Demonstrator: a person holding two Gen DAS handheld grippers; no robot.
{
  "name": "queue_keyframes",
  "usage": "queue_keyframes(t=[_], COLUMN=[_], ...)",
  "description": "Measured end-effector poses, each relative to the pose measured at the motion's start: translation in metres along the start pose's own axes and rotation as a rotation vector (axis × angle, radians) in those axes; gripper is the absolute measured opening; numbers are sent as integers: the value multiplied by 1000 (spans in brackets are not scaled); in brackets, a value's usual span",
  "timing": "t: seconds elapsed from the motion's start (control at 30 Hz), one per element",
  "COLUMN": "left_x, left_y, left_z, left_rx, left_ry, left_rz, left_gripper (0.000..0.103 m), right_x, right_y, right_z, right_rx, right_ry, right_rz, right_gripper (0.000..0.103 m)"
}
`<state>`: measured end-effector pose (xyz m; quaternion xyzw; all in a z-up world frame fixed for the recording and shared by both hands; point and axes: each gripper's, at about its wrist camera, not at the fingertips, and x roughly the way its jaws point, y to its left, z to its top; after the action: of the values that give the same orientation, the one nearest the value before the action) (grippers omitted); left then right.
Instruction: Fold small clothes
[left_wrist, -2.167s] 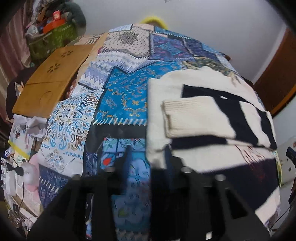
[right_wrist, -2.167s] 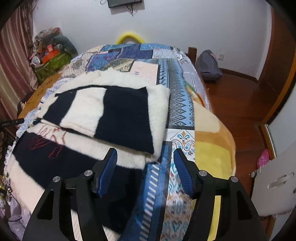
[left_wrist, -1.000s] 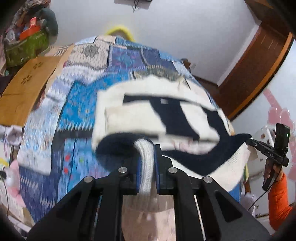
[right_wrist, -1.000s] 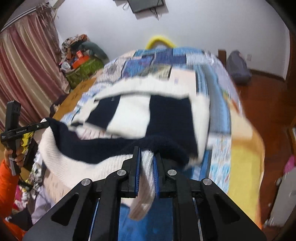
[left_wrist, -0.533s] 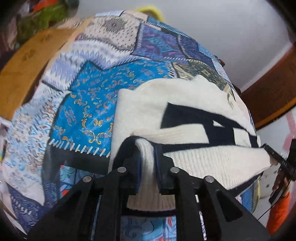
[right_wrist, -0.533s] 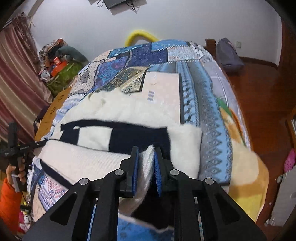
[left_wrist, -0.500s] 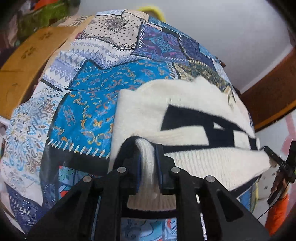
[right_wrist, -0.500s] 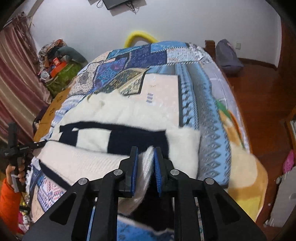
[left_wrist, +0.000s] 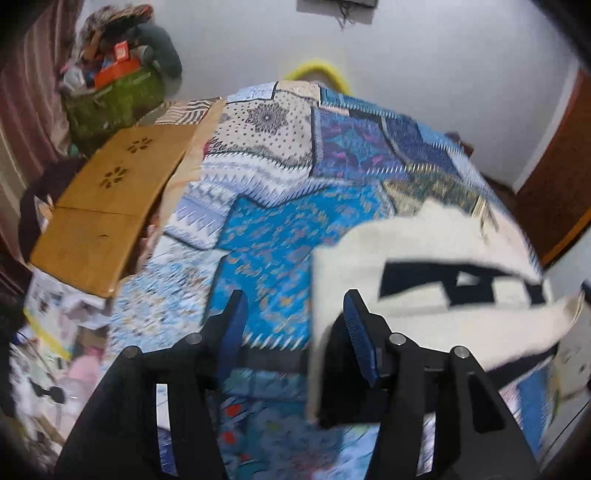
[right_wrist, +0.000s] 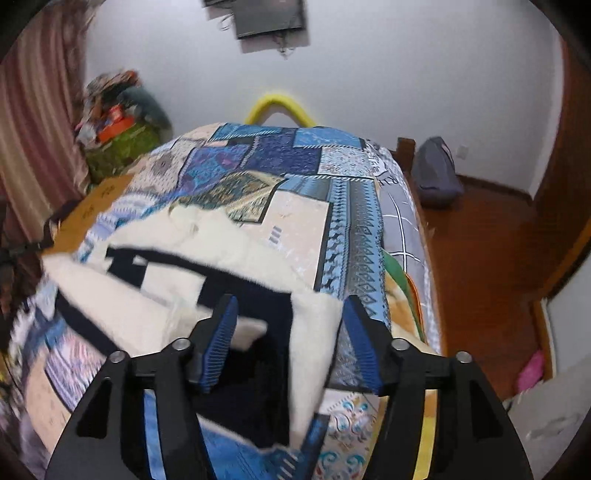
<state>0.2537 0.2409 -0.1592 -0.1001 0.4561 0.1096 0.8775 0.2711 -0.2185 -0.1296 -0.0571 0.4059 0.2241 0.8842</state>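
Observation:
A cream and black knit sweater (left_wrist: 424, 266) lies folded on the patchwork bedspread (left_wrist: 288, 229). Its lower part is doubled up over the upper part. In the left wrist view my left gripper (left_wrist: 295, 317) is open and empty, just off the sweater's left edge. In the right wrist view the sweater (right_wrist: 177, 280) fills the lower left. My right gripper (right_wrist: 290, 325) is open and empty, over the sweater's right front corner. The picture is blurred by motion.
A wooden lap table (left_wrist: 107, 206) lies at the bed's left side. A green basket of clutter (left_wrist: 114, 92) stands in the far left corner. A grey bag (right_wrist: 436, 177) sits on the wooden floor (right_wrist: 491, 251) right of the bed.
Both grippers were shut on the sweater's hem, carrying it forward over the upper part. Both have now opened and let go, and the hem has dropped onto the sweater.

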Motion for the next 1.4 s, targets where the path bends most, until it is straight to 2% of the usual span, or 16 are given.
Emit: queue_keyframes(t=[0.13,0.23,0.33,0.43,0.53,0.67,0.77,0.97,1.03,1.07,1.13,1.17,1.2,1.23,1.27,1.4], left_x=[8,20,31,43,56,71,75,94,99,101,105,106,108,108,107,89], left_y=[-1,-12,-30,-47,-56,-47,-45,-45,-47,-48,-53,-57,-60,-61,-64,-66], left_z=[-23,-37,-38,-27,-6,12,14,15,19,21,25,26,27,27,27,29], left_rx=[80,147,194,211,185,104,113,94,77,68,71,74,77,80,90,101], left_ry=[52,94,112,113,100,112,112,138,139,137,132,132,134,133,126,55], left_rz=[21,0,-49,-78,-87,-87,-100,-131,-151,-160,-171,-175,-172,-167,-151,-119], left_gripper=[53,53,53,54,54,55,55,55,53,48,31,18,12,11,8,6], right_x=[10,26,46,63,80,91,93,105,114,116,120,120,119,120,119,108], right_y=[11,21,33,43,46,34,24,19,19,20,18,17,16,14,13,15], right_z=[-12,-22,-24,-14,6,18,20,14,13,13,14,14,14,15,16,20], right_rx=[-61,-95,-135,-162,-150,-65,-7,9,28,33,52,60,68,75,85,60], right_ry=[44,96,143,138,112,87,80,119,138,142,144,139,134,133,137,99], right_rz=[-5,6,9,20,15,-23,23,52,71,76,82,84,88,93,105,86], right_gripper=[65,65,65,65,65,65,65,65,58,57,48,44,31,16,10,7])
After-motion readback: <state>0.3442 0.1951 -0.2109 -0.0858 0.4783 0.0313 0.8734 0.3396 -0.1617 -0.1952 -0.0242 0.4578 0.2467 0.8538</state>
